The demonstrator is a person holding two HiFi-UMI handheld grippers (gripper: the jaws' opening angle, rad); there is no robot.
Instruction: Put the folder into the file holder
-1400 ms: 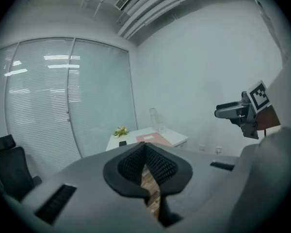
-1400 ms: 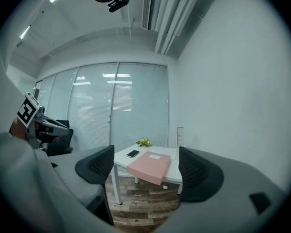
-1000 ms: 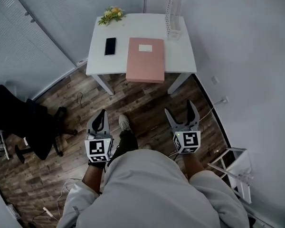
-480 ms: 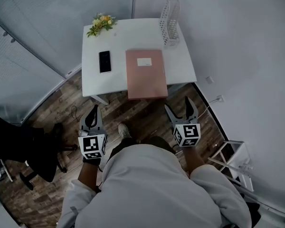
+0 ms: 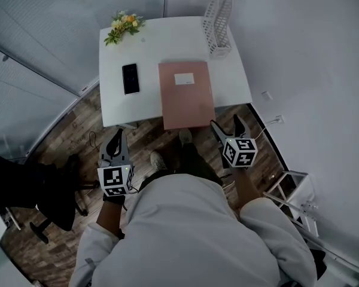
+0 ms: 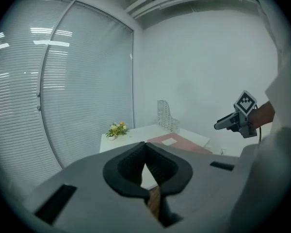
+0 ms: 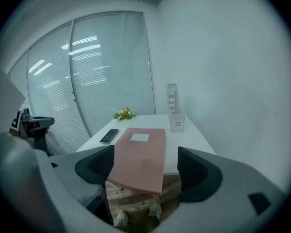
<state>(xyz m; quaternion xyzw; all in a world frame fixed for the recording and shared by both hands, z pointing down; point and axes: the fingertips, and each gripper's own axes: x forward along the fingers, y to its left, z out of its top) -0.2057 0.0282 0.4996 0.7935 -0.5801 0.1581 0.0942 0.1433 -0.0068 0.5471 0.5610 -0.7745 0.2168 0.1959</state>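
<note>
Approach to table, right side leading

Left gripper [image 5: 115, 140]: jaws together, empty, over floor. Right gripper [image 5: 227, 125]: jaws apart, empty, has come forward since half a second ago, now near the folder [image 5: 186, 94]. Folder flat on table [image 5: 161, 40], near end overhanging. Phone [image 5: 130, 78] to its left. File holder [image 5: 218, 23] upright, far right; flowers [image 5: 122, 26] far left.

Folder [image 5: 187, 103] label [image 5: 185, 79] — print illegible
</note>
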